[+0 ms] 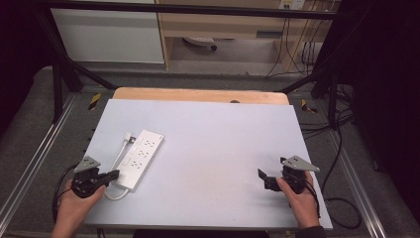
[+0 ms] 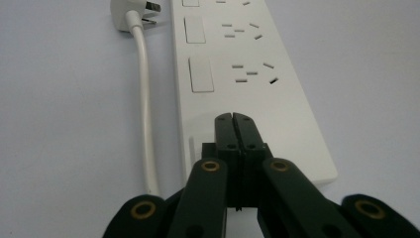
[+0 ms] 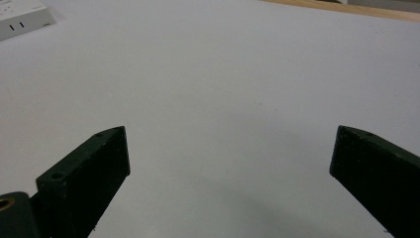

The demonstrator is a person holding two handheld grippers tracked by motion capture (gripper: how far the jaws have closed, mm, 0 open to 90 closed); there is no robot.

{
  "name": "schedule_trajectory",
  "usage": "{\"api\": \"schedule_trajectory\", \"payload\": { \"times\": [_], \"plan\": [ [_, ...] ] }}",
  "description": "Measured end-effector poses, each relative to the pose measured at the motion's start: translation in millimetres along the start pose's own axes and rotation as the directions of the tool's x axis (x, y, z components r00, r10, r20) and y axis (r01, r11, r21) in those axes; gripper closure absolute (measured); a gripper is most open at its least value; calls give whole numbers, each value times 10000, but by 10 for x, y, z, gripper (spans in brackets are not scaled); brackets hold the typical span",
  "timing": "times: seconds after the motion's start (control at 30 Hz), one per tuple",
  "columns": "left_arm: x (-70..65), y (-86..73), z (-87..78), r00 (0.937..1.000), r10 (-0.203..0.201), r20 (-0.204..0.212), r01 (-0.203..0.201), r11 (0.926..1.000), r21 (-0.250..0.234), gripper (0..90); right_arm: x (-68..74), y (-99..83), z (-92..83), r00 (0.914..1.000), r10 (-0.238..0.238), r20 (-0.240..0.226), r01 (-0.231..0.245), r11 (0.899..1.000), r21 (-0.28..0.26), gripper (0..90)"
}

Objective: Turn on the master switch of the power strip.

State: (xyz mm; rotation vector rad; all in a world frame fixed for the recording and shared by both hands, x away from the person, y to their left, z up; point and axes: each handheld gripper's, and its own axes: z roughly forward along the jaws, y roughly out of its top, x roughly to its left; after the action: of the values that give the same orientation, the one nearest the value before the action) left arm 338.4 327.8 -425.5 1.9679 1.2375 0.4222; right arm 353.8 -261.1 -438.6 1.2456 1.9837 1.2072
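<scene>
A white power strip (image 1: 140, 157) lies at an angle on the left half of the pale table mat (image 1: 213, 148). Its white cable (image 1: 119, 157) runs along its left side, with the plug (image 1: 130, 137) resting by the far end. My left gripper (image 1: 115, 174) is shut and empty, its tips over the strip's near end (image 2: 277, 148). In the left gripper view the cable (image 2: 144, 99) and plug (image 2: 130, 15) lie left of the strip. My right gripper (image 1: 262, 177) stands open over bare mat at the right, with nothing between its jaws (image 3: 233, 163).
A wooden table edge (image 1: 198, 94) shows beyond the mat. Black frame legs and cables stand on the floor at both sides. A corner of the power strip (image 3: 20, 17) sits far off in the right gripper view.
</scene>
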Motion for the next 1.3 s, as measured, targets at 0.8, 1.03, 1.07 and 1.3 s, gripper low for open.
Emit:
{"api": "schedule_trajectory", "payload": {
  "times": [0.8, 1.03, 1.07, 1.3],
  "plan": [
    [-9, -1, 20, 10000, 32, -28, -31, 9999, 129, 900, -3, -2, -1, 10000, -16, 0, 16, 10000, 23, 26],
    [-12, -5, 28, 10000, -12, -33, 13, 9999, 138, 900, -4, -14, -11, 10000, 88, 42, -88, 10000, 8, 26],
    [-10, -5, 28, 10000, -25, -12, 25, 9999, 131, 900, -3, -18, -13, 9999, 106, 49, -106, 9999, 35, 26],
    [-7, -4, 31, 10000, -18, 16, 17, 9999, 167, 900, 9, -29, 14, 10000, 78, 45, -79, 9999, 127, 27]
  ]
}}
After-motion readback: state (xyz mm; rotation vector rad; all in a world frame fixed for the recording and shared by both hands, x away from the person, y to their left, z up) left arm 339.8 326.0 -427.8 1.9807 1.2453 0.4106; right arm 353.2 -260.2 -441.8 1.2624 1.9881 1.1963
